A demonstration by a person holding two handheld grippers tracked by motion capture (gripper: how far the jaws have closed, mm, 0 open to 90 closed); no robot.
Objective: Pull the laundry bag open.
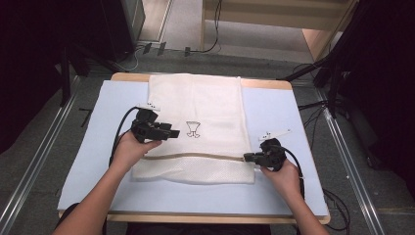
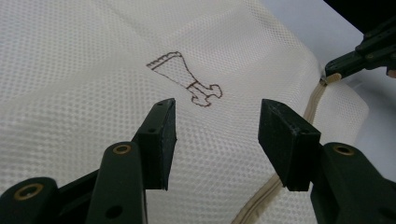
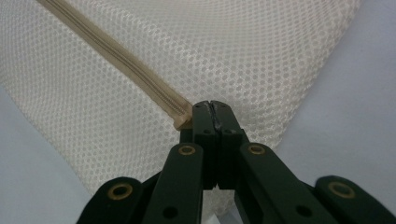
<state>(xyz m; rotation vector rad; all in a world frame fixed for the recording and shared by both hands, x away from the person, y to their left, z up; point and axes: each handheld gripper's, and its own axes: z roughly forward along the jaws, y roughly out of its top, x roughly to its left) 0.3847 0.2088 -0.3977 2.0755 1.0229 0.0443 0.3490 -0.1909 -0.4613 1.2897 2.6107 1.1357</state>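
A white mesh bag (image 1: 195, 98) lies flat on the light blue table top (image 1: 274, 112), with a small brown embroidered mark (image 1: 193, 129) at its middle. A beige zipper (image 1: 195, 155) runs across its near part. My left gripper (image 1: 173, 133) hovers over the bag's left half, pointing right at the mark (image 2: 187, 79). Its jaws stand open, and nothing but the mesh (image 2: 93, 70) below shows in the gap at my left gripper (image 2: 217, 121). My right gripper (image 3: 211, 105) is shut at the zipper's right end (image 3: 182, 122), low on the bag's right edge (image 1: 247, 157).
The folded near flap of the bag (image 1: 195, 171) lies below the zipper. Bare blue table top stretches to both sides. Dark stands and cables (image 1: 313, 73) are on the floor behind and to the right of the table.
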